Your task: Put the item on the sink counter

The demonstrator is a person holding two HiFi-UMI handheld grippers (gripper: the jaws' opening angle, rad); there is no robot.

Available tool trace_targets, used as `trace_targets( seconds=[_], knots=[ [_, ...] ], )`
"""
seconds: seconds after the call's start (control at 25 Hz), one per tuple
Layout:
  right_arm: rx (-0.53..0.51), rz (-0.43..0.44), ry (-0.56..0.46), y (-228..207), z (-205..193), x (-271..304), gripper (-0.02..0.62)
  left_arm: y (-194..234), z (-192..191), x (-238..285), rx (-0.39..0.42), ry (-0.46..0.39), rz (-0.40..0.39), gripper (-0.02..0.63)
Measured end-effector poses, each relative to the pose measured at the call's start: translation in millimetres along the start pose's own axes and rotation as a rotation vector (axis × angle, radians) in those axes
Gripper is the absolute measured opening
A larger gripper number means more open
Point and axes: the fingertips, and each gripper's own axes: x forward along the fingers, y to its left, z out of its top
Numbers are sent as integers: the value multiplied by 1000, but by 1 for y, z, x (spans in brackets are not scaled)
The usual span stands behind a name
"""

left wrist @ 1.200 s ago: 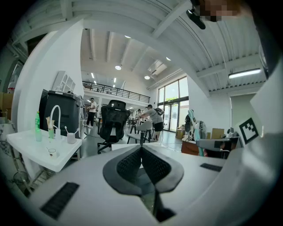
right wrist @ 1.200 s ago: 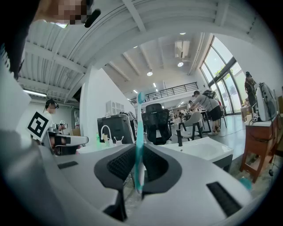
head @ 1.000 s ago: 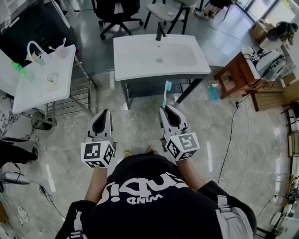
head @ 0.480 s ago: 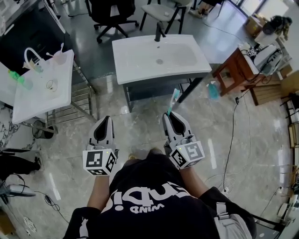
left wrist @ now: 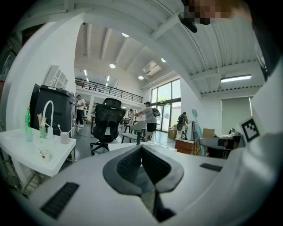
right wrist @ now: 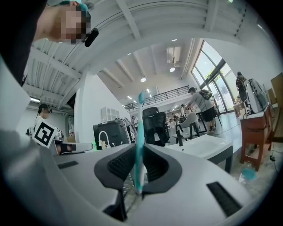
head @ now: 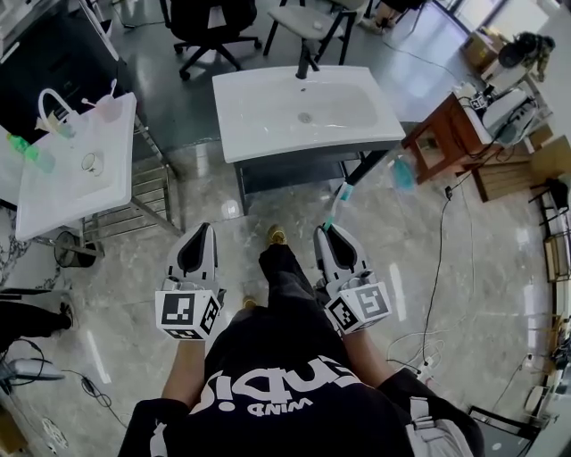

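A teal and white toothbrush (head: 340,202) stands up out of my right gripper (head: 328,232), which is shut on its handle. In the right gripper view the toothbrush (right wrist: 140,132) rises between the pads, its bristle end on top. The white sink counter (head: 268,143) with a dark faucet (head: 308,61) lies ahead, beyond both grippers, and appears at right as the sink counter (right wrist: 204,146). My left gripper (head: 201,230) is level with the right one, off to its left. Its jaws (left wrist: 141,152) are shut with nothing between them.
A second white sink counter (head: 53,192) at the left carries a faucet, cups and a green bottle, with a metal rack below it. At the right stand a wooden table (head: 446,138) and a blue bottle (head: 403,174) on the floor. Office chairs (head: 210,27) stand behind the sink. Cables cross the floor.
The person has stepped toward the sink; a leg and foot now show between the grippers. Both grippers sit slightly lower in the view, and the toothbrush leans more to the right.
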Motion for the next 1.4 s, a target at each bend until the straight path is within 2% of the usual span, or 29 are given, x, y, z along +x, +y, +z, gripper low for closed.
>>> trace_targets(
  seconds=[0.24, 0.84, 1.4],
  knots=[
    [5, 5, 38, -5, -11, 33, 67, 17, -2, 22, -12, 10, 3, 20],
    [-29, 88, 63, -22, -12, 151, 67, 70, 14, 107, -6, -4, 22, 20],
    [-25, 108, 74, -77, 11, 230, 67, 88, 44, 198, -6, 17, 33, 20]
  ],
)
